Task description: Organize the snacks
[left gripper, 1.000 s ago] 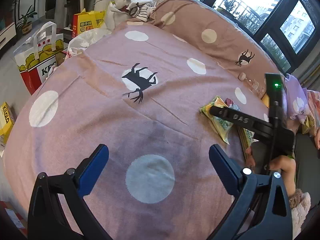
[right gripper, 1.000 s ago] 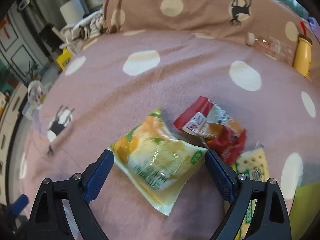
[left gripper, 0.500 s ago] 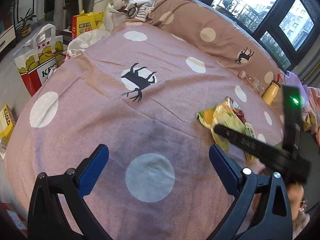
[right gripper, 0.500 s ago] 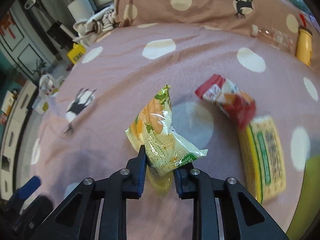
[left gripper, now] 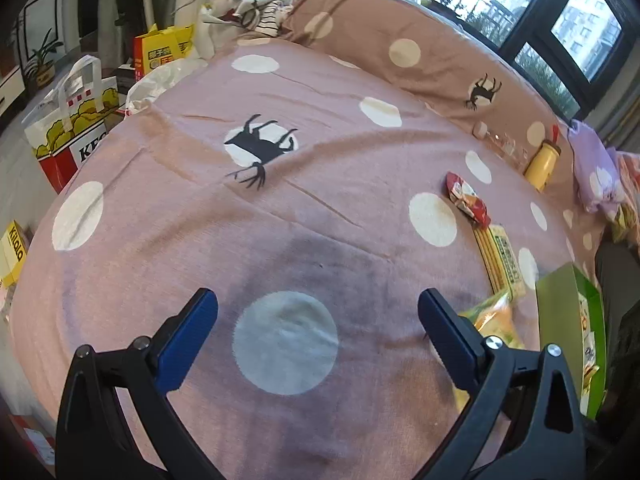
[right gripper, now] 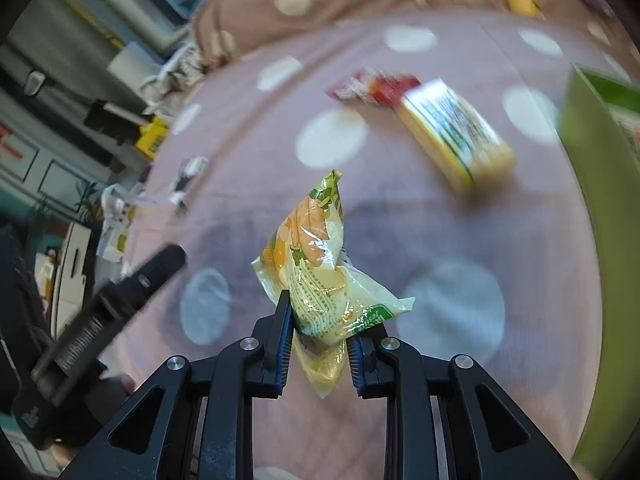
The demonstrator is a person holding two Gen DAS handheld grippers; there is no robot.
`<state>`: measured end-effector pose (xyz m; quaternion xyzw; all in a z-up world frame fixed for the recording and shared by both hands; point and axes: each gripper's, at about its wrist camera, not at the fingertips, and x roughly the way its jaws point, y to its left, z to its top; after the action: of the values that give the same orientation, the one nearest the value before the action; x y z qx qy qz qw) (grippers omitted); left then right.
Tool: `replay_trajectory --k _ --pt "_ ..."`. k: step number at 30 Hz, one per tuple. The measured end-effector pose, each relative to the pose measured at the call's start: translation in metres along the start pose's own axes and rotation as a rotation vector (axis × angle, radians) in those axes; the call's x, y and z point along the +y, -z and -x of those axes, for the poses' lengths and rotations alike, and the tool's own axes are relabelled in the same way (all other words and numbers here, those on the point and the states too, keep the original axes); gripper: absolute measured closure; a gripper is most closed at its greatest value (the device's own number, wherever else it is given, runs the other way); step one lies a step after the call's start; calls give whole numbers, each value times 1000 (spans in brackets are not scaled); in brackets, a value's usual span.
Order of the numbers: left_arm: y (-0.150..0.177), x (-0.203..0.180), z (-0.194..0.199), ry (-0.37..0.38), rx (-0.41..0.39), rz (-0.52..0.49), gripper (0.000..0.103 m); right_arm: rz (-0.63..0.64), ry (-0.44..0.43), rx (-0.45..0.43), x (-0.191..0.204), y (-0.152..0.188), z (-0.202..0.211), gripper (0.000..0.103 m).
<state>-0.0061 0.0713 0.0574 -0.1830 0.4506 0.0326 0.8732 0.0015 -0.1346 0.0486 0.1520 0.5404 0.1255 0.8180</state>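
Currently the step in hand looks like the carry of one snack toward its container. Bed (left gripper: 320, 208) with pink polka-dot cover bears everything; no surface other than it. Green box (left gripper: 560, 320) stands open at the bed's near right edge. Yellow cracker pack (right gripper: 452, 132) and red snack packet (right gripper: 376, 86) lie on the cover, touching end to end, near the box. Right tool (right gripper: 320, 344): clamped on the yellow-green snack bag (right gripper: 320, 272), which hangs clear above the cover. Left tool (left gripper: 316, 336): pads apart, nothing between, hovering over a pale dot. Judgement: next move calls for bringing the bag over the box opening, then letting go; the limp bag may snag the box wall.
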Motion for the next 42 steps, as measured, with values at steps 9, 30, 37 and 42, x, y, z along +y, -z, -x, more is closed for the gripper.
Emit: replay_trajectory --k 9,30,37,42 --pt "8 -11 -2 22 28 -41 3 -55 24 34 -26 -4 9 46" --pt "48 -69 -36 369 288 -58 53 21 -99 -30 -23 -23 -6 67" --pt "55 -82 -37 357 269 -148 69 -32 -133 43 -39 -19 -22 68" --pt "56 -88 -26 369 216 -196 75 -66 -183 55 -44 -15 -21 68"
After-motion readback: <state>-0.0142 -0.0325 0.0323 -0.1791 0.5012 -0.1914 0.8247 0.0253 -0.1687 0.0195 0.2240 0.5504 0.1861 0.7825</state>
